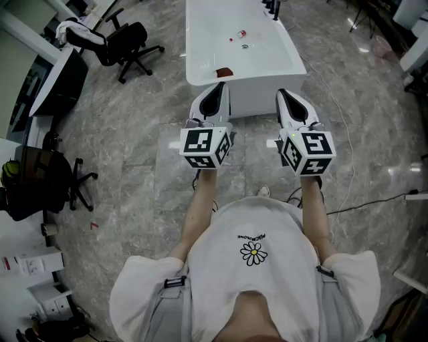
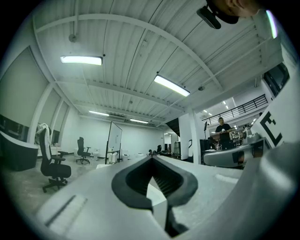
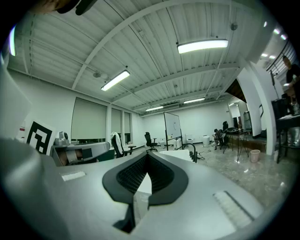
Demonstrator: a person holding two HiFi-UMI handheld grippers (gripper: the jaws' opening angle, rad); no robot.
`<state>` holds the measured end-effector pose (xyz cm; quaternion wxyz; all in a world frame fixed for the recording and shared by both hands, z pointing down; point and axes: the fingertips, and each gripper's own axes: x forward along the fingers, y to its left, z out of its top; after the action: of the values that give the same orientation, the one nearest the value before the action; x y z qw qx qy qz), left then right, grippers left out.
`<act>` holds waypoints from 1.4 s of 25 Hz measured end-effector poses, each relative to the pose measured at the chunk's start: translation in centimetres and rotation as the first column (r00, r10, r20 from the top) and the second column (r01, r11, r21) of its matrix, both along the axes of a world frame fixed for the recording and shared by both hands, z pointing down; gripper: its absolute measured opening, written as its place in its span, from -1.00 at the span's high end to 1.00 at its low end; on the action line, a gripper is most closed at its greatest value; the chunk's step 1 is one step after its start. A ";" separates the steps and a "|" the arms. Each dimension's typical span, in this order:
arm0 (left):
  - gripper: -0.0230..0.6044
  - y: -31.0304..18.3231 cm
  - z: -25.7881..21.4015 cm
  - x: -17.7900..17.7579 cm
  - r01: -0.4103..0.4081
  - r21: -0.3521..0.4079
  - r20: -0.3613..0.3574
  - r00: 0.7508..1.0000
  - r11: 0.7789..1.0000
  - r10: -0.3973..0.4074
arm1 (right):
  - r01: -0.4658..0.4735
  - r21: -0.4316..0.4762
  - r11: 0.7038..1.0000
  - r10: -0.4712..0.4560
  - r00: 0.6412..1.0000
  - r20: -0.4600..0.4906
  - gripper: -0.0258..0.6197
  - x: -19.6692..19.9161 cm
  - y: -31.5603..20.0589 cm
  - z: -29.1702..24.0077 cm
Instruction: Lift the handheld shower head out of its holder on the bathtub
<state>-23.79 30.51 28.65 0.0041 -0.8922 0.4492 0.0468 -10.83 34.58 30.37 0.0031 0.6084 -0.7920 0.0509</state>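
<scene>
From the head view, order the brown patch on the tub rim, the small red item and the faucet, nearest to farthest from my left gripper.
1. Brown patch, on the bathtub's near rim, just ahead of the left gripper.
2. Small red item, inside the tub.
3. Faucet, tub's far end, right side.

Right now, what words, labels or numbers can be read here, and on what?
Shirt: one short line of print above a daisy, upside down here, too small to read surely.
Left gripper and right gripper: cubes bear square black-and-white markers, no words.
Boxes at lower left: red label, too small to read.
Nothing else legible.
</scene>
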 end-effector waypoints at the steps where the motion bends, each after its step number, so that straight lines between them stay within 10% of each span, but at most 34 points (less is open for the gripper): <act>1: 0.93 -0.2 0.1 0.1 0.000 -0.002 0.001 1.000 1.000 0.000 | -0.001 -0.001 1.000 0.001 1.000 0.000 0.85 0.1 -0.2 0.1; 24: 0.93 -3.8 1.3 5.9 -0.036 0.011 -0.017 0.999 0.999 0.037 | -0.022 -0.035 0.999 0.027 0.987 0.157 0.85 9.3 -2.6 2.1; 30: 0.93 -5.2 3.0 7.5 -0.024 -0.032 -0.022 0.999 0.999 0.024 | 0.066 -0.093 0.993 -0.032 0.943 0.332 0.84 11.5 -3.7 4.0; 35: 0.93 -8.9 4.7 7.9 -0.005 -0.056 -0.021 1.000 0.998 0.004 | 0.026 -0.193 0.981 0.028 0.961 0.276 0.85 13.4 -7.3 7.1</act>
<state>-15.91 21.64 33.34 -0.0256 -0.8923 0.4485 0.0433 2.53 27.29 37.47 -0.0485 0.5925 -0.7754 0.2129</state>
